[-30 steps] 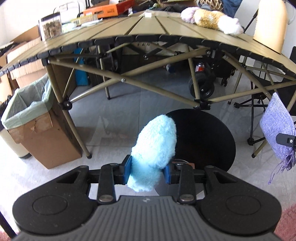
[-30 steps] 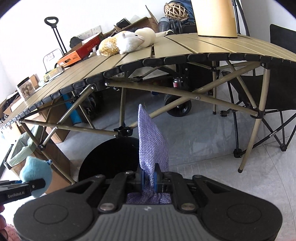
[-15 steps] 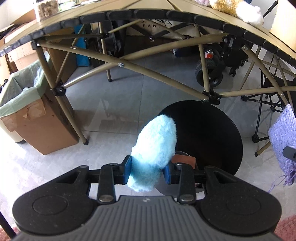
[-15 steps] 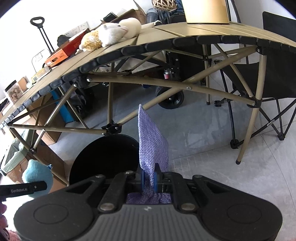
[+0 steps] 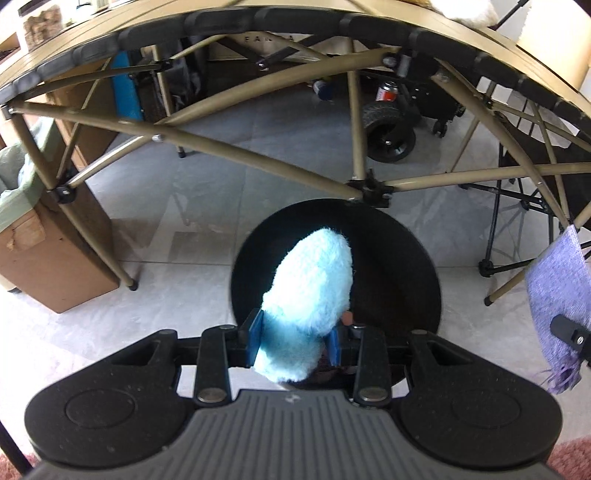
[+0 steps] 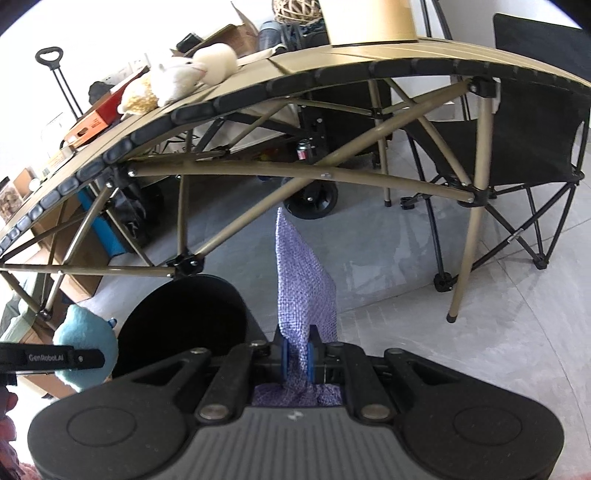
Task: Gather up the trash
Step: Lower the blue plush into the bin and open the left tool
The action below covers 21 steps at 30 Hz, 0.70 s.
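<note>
The round black bin [image 5: 388, 258] stands open-mouthed on the tiled floor [image 5: 155, 332], its far rim right under the folding table's cross-brace joint [image 5: 373, 190]. The table edge [image 5: 295, 22] and its slanting braces [image 5: 229, 147] hang over the far side; the near side is free from above. To the left, a table leg [image 5: 99, 243] and a lined cardboard box [image 5: 40, 258] close that flank. On the right, a table leg [image 6: 467, 251] and a black folding chair [image 6: 535, 147] narrow the floor.

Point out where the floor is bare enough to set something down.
Bare tiles lie between the black bin and the cardboard box, and right of the table leg. Under the table it is crowded with a wheeled cart.
</note>
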Motion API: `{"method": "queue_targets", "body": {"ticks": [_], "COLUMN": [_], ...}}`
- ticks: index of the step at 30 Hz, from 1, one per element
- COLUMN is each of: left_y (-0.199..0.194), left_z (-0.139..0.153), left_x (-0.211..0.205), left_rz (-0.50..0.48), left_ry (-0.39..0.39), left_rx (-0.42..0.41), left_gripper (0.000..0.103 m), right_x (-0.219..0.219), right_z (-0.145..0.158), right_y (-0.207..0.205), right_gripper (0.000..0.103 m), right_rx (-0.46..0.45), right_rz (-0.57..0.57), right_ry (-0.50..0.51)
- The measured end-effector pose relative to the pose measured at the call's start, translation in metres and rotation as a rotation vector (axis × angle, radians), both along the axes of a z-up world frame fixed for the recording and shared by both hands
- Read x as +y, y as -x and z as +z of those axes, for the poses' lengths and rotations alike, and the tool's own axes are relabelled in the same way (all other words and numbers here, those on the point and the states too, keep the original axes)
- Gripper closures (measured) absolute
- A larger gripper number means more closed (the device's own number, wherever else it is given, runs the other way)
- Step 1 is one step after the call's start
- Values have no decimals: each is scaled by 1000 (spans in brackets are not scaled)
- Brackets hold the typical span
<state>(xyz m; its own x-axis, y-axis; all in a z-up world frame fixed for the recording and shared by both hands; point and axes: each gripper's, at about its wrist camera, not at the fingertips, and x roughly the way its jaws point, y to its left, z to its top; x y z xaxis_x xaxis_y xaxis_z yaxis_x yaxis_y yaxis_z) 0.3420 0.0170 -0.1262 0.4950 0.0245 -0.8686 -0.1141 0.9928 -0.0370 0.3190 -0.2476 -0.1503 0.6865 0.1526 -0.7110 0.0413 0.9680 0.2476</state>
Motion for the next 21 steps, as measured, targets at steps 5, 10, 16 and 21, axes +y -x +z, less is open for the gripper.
{"method": "queue_targets", "body": {"ticks": [5, 10, 16, 21], "left_y": [-10, -22, -37, -47], "left_z": [-1, -4, -11, -22], "left_x": [-19, -33, -40, -41], "left_rz": [-16, -10, 27, 59], "left_ry": [14, 41, 76, 103], "left_rx": [13, 35, 78, 122], "left_gripper": [69, 69, 69, 69], "right_x": [-15, -26, -36, -39], "right_z": [-3, -6, -10, -13], "right_y": [1, 4, 4, 4], "right_gripper": [94, 94, 94, 94], "right_rx": [9, 16, 27, 32], "right_rz": [-37, -70, -92, -98], "right_ry": [-3, 1, 9, 15]}}
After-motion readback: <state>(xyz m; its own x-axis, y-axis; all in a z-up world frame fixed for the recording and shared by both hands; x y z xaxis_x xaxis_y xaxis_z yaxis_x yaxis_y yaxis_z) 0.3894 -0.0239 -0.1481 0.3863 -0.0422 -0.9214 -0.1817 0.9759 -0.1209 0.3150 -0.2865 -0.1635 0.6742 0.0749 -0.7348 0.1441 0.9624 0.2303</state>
